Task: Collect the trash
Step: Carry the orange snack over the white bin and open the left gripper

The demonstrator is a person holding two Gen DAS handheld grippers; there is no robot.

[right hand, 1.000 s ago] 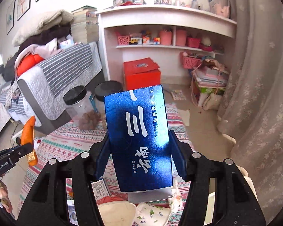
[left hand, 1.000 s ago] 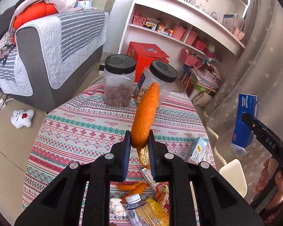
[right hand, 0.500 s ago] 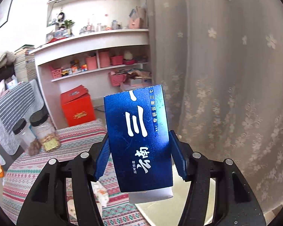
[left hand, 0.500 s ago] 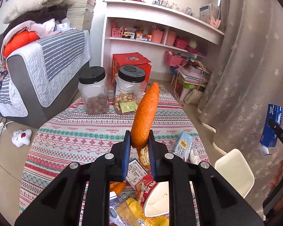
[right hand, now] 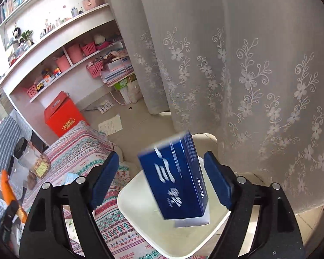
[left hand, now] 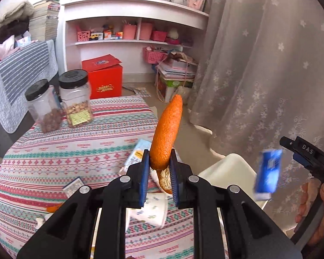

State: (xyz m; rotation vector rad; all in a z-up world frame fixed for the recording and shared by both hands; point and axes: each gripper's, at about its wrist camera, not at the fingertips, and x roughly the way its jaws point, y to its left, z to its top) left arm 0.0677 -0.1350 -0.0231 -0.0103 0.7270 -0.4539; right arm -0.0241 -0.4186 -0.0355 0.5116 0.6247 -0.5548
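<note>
Over white bin (right hand: 140, 215): right claw (right hand: 162, 181) wide open, blue box (right hand: 175, 179) dropping free. Left claw (left hand: 159, 172) clamping orange peel (left hand: 166, 133); needs releasing over bin next.

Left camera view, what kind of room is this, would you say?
Most likely a lived-in home room, a living room or bedroom: white shelving with pink baskets and toys, a lace curtain, and a low table under a patterned cloth.

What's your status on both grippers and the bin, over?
Right gripper open, blue box loose between the jaws, blurred, above the white bin. Left gripper shut on orange peel. Nothing blocking the bin.
</note>
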